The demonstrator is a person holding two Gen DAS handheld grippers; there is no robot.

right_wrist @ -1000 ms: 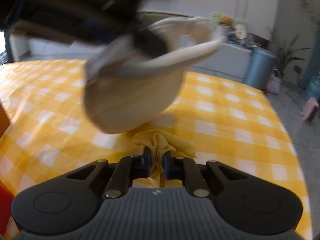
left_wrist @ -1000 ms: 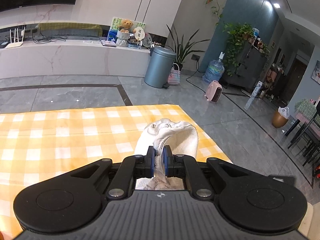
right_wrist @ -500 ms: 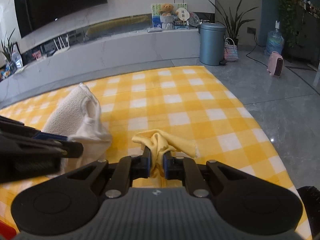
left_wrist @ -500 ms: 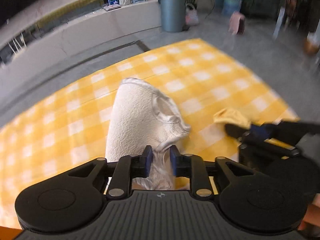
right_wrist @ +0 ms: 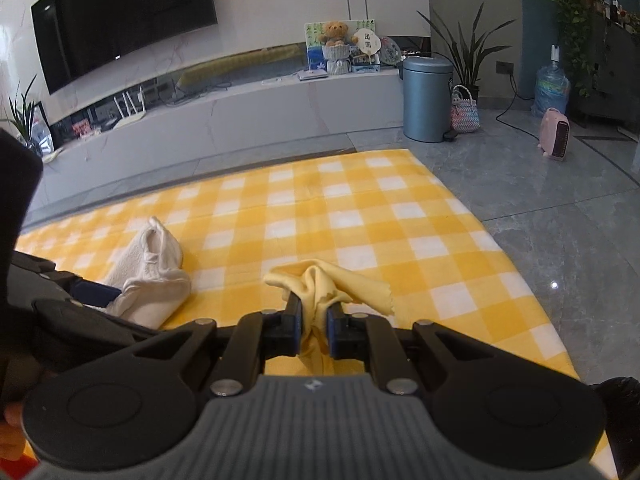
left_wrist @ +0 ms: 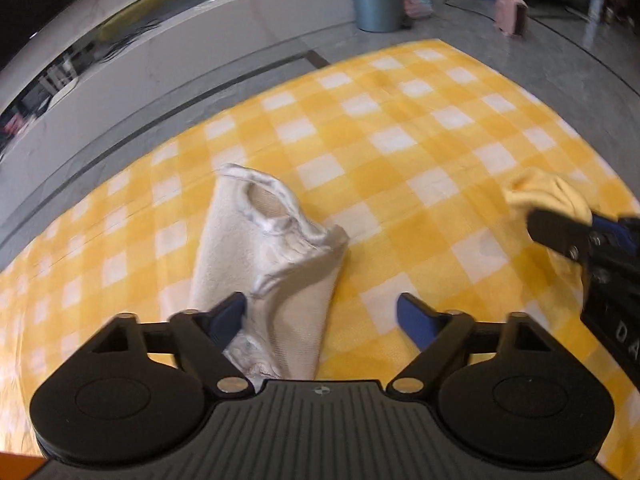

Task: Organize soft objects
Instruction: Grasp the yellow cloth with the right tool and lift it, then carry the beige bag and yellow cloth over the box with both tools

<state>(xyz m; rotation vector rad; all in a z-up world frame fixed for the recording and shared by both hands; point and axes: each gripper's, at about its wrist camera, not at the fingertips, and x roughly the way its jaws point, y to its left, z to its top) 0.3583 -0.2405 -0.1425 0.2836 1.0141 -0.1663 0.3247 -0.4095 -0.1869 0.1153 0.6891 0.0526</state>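
Your left gripper (left_wrist: 320, 316) has its jaws spread wide; the cream terry-cloth towel (left_wrist: 264, 264) lies on the yellow-checked bench (left_wrist: 400, 140) against the left finger, long axis toward 12 o'clock. Your right gripper (right_wrist: 314, 330) pinches the small yellow cloth (right_wrist: 320, 284), well apart at 3 o'clock, with nothing between.

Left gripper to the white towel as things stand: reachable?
Probably yes. The left gripper is open, and the white towel lies on the yellow checked blanket partly between its fingers, with nothing on top of it. The right gripper, shut on the yellow cloth, sits off to the side.
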